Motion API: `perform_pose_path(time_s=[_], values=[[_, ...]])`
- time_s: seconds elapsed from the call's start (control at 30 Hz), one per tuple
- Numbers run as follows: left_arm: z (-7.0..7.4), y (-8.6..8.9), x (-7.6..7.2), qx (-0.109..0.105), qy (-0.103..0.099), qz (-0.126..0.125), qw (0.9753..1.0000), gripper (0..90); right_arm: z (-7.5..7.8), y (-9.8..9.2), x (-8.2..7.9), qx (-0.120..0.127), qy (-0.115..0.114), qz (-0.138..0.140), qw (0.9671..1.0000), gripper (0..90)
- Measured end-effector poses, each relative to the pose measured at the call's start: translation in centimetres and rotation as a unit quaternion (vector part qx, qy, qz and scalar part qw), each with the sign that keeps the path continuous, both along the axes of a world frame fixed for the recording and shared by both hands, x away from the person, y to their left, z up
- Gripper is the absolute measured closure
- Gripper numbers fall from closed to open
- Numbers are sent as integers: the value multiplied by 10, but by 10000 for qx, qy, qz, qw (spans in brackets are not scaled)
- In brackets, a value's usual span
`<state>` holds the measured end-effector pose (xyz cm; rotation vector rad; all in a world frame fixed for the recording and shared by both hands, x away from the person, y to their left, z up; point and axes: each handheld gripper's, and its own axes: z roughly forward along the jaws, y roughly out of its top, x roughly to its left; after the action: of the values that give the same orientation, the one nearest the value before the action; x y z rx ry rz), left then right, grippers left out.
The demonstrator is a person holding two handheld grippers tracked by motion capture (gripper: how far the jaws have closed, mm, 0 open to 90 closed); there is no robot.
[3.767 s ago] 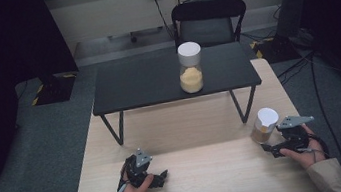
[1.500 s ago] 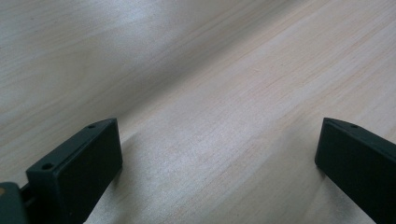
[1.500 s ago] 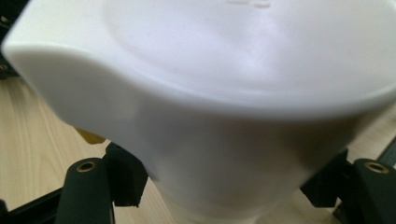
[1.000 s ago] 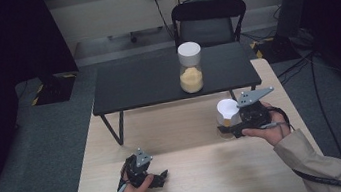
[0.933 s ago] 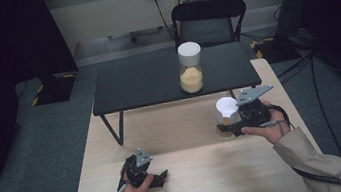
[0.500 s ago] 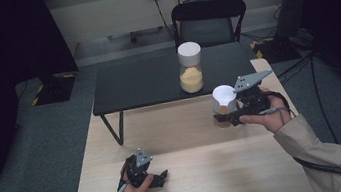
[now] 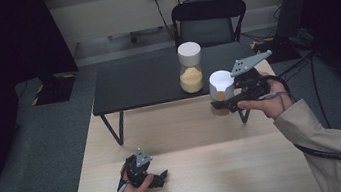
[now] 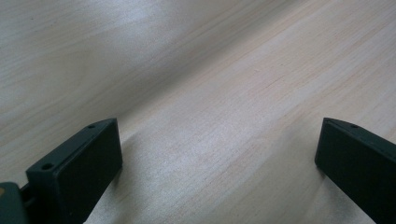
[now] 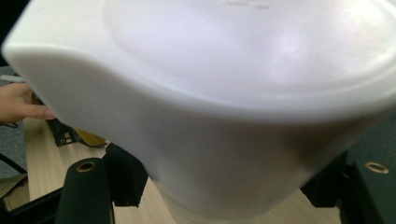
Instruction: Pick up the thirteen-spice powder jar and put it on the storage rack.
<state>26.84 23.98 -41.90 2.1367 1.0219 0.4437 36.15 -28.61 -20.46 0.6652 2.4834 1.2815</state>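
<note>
- Jar (image 7: 220, 94), white-lidded, with some tan stuff low in it, hangs in the air over the far right part of the wooden table (image 7: 203, 162), just short of the edge of the low black table (image 7: 146, 81).
- Its white lid (image 9: 243, 93) is broad, smooth and rounded at the rim; the body below looks clear and rigid, glass or hard plastic, I cannot tell which.
- Judgement: stiff, likely slick on the wall, moderately weighty for its size with the fill sitting low. A hard knock on the black table edge could crack it if glass.
- Right gripper (image 7: 233, 98) pinches the jar on its body just under the lid, jaws either side of it in the right gripper view. A sound hold, I judge: the lid overhang stops it sliding down.
- A second, like jar (image 7: 190, 68), part full of yellow grains, stands upright on the black table, near the held one but apart.
- Left gripper (image 7: 157, 178) rests low on the wooden table at the near left, jaws spread wide with bare wood between them.
- Black chair (image 7: 208, 20) stands behind the black table.
</note>
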Motion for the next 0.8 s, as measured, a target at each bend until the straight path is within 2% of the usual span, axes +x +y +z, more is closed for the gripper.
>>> perform_pose_path(time_s=[0.37,0.47,0.63,0.8], values=[[0,0,0,0,-1,-1,10000,0,29,7,8,-61,-185,-179,9996,309],[0,0,0,-1,0,0,10000,0,32,5,13,49,-195,-274,9994,308],[0,0,0,0,0,-3,10000,0,39,8,20,-4,-264,-446,9987,309],[0,0,0,2,2,-4,10000,0,38,8,30,-12,-262,-586,9979,308]])
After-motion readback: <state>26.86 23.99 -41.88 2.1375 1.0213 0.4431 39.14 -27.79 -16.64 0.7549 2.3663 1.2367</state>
